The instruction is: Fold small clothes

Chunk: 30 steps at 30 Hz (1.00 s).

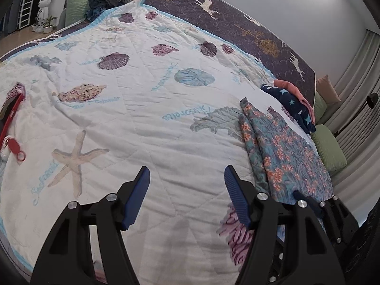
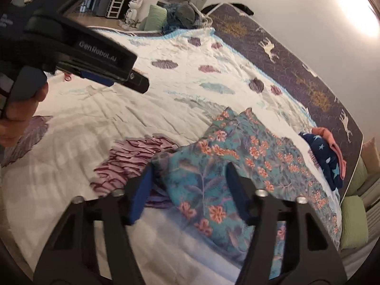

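Across the bed a white quilt (image 1: 147,118) printed with shells and starfish is spread, edged by a dark mattress cover (image 1: 268,35) with white deer. A floral cloth (image 2: 237,161) is laid flat near the quilt's right edge, just beside a folded star-print pile (image 1: 294,104). The left gripper (image 1: 187,197) is held over bare quilt, jaws apart. The right gripper (image 2: 187,194) is held over the floral cloth's near edge, jaws apart. Green cushions (image 1: 330,149) are seen beyond, by grey curtains (image 1: 356,95).

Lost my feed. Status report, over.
Left gripper open, empty, over quilt. Right gripper open above floral garment. Folded clothes beyond. Nothing in the way.
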### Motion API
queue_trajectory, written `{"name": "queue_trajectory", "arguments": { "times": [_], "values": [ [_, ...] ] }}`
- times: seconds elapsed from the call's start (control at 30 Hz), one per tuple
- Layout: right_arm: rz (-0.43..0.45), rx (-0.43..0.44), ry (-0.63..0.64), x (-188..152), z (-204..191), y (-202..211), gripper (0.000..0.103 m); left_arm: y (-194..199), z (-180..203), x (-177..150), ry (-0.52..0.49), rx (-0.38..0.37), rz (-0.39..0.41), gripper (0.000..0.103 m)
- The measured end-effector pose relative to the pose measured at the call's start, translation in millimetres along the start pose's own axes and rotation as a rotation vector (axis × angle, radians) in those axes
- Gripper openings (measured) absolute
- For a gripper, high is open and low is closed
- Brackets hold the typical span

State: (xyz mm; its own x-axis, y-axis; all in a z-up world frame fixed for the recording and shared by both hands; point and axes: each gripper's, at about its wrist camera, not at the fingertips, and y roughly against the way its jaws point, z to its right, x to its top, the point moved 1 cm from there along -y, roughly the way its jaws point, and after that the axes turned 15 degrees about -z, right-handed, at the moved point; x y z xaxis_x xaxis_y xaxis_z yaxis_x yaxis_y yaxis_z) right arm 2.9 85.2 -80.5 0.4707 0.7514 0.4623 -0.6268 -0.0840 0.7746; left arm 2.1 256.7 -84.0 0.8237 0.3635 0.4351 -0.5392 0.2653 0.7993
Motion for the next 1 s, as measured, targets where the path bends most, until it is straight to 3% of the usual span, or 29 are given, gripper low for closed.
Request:
{"name": "queue_trajectory", "arguments": {
  "times": [0.03,0.13,0.33,0.43,0.57,0.63,0.7,0.77,1.0],
  "values": [
    [-0.011,0.008,-0.010,1,1,-3,0.046,-2,2,4,-0.009,-0.003,-0.006,0.066],
    [-0.014,0.068,-0.063,5,10,-6,0.008,-12,13,22,-0.047,-0.051,-0.035,0.066],
    [0.047,0.293,-0.289,-5,57,6,0.005,-43,43,52,-0.105,-0.197,-0.137,0.066],
    [0.056,0.333,-0.337,-8,70,8,0.005,-66,62,66,-0.128,-0.299,-0.206,0.075],
    [0.051,0.351,-0.338,-10,70,9,0.005,-97,89,84,-0.161,-0.319,-0.258,0.076],
    [0.055,0.351,-0.337,-11,70,9,0.005,-110,98,90,-0.190,-0.308,-0.272,0.066],
    [0.061,0.349,-0.341,-11,71,11,0.005,-121,103,98,-0.203,-0.280,-0.298,0.018],
    [0.066,0.346,-0.351,-12,73,11,0.005,-125,106,105,-0.179,-0.293,-0.315,0.011],
    [0.109,0.377,-0.396,-17,86,21,0.005,-103,132,113,-0.222,-0.252,-0.266,0.010]
  ]
}}
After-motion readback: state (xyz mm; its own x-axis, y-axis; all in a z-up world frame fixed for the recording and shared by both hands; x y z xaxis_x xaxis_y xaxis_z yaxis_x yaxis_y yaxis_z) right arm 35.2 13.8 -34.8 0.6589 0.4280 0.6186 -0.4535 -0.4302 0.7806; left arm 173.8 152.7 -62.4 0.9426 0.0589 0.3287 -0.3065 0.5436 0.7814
